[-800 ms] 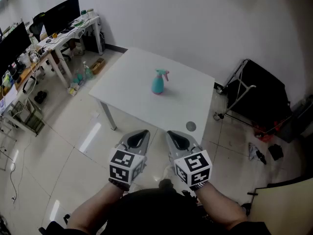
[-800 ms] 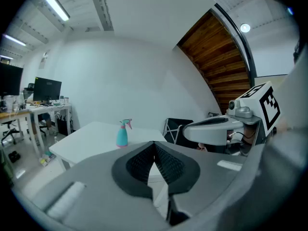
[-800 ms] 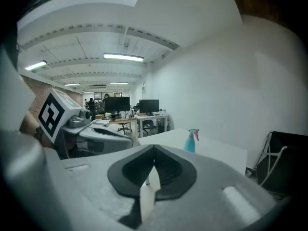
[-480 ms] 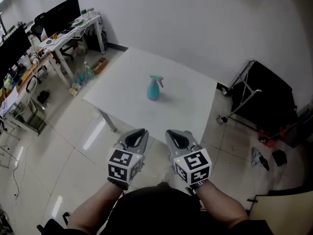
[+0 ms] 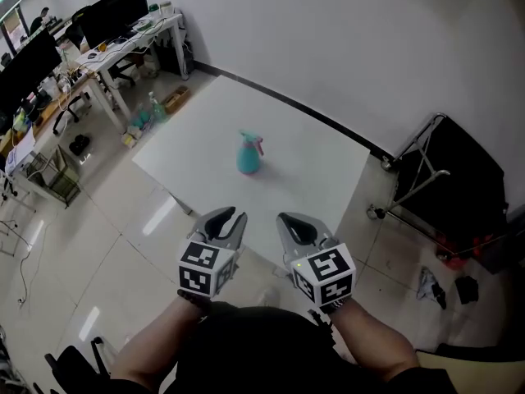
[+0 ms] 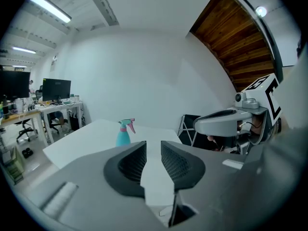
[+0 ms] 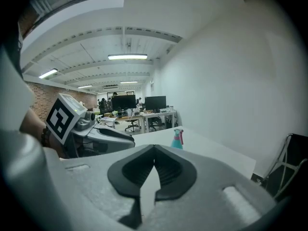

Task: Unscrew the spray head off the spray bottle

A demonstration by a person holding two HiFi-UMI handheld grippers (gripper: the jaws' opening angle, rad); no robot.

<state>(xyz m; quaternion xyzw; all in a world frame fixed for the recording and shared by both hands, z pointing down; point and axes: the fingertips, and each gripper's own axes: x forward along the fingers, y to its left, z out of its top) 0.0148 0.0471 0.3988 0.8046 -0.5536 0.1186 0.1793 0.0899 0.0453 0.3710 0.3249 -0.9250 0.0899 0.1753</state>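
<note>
A teal spray bottle (image 5: 248,158) with a teal and pink spray head (image 5: 250,139) stands upright near the middle of the white table (image 5: 312,171). It also shows far off as a small spray bottle (image 6: 123,134) in the left gripper view and a small spray bottle (image 7: 177,140) in the right gripper view. My left gripper (image 5: 230,219) hangs short of the table's near edge, its jaws a little apart with nothing between them. Beside it my right gripper (image 5: 290,221) is shut and empty. Both are well short of the bottle.
Desks with monitors (image 5: 115,15) and chairs line the far left. Bottles (image 5: 148,109) stand on the floor by a desk. A black folded cart (image 5: 455,179) leans at the wall to the right. Shiny tiled floor lies between me and the table.
The view has shifted forward and the table and bottle now sit nearer to the grippers. Both grippers keep their side-by-side pose.
</note>
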